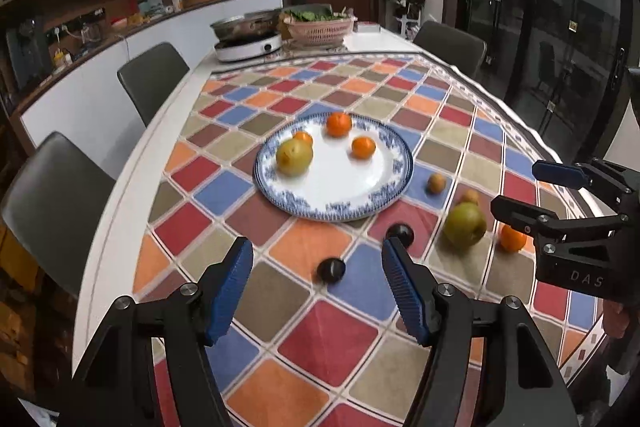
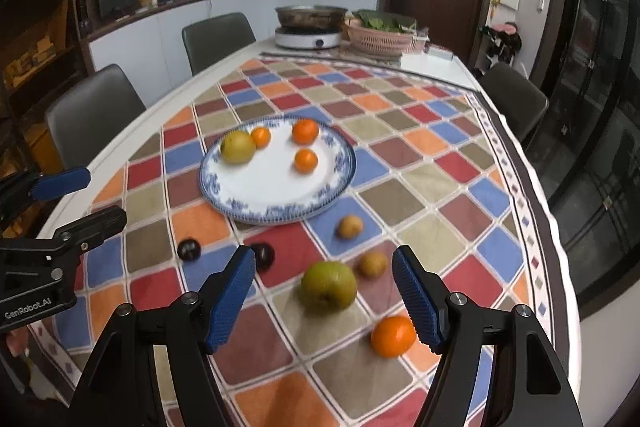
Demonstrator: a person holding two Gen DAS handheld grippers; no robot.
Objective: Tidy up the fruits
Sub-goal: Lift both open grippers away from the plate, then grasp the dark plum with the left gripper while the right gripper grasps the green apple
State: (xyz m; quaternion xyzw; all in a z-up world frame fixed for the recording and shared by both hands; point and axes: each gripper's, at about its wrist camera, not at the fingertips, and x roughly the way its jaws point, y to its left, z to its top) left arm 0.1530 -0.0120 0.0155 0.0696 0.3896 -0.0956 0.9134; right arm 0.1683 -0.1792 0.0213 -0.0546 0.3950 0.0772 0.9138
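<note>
A blue-rimmed white plate holds a yellow-green pear and three oranges. On the cloth lie a green pear, an orange, two small tan fruits and two dark plums. My left gripper is open and empty above a plum. My right gripper is open and empty, around the green pear as seen from behind; it also shows in the left wrist view.
A checkered cloth covers the oval table. At the far end stand a hotpot cooker and a pink basket of greens. Grey chairs stand on both sides.
</note>
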